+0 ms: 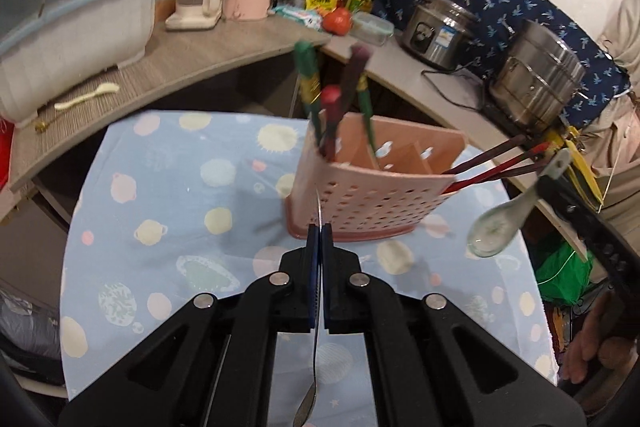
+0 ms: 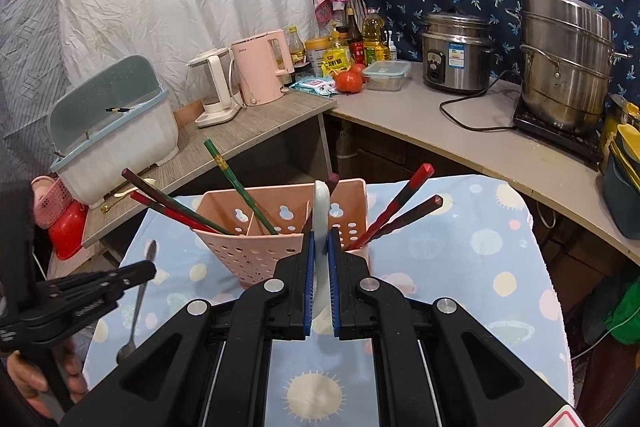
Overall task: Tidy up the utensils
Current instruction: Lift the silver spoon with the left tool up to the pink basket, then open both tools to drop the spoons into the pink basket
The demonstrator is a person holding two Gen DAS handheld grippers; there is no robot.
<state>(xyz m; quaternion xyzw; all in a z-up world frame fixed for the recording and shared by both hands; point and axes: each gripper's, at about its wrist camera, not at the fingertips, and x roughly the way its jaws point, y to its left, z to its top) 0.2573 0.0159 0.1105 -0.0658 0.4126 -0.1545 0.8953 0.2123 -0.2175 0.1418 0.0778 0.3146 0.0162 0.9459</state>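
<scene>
A pink perforated utensil holder (image 1: 360,183) (image 2: 280,227) stands on the blue patterned tablecloth (image 1: 168,211). Several red, brown and green chopsticks (image 1: 332,107) (image 2: 240,187) lean in its compartments. My left gripper (image 1: 320,239) is shut on a metal spoon (image 1: 310,387), held upright in front of the holder; it also shows in the right wrist view (image 2: 138,303). My right gripper (image 2: 320,243) is shut on a white ceramic spoon (image 2: 321,211), held above the holder's near edge. That spoon shows at the right of the left wrist view (image 1: 504,223).
An L-shaped counter (image 2: 440,131) behind the table carries a dish rack (image 2: 116,135), two kettles (image 2: 260,67), bottles, a tomato (image 2: 348,81), a rice cooker (image 2: 456,55) and a steel steamer pot (image 2: 568,63). A small spoon (image 1: 86,99) lies on the counter.
</scene>
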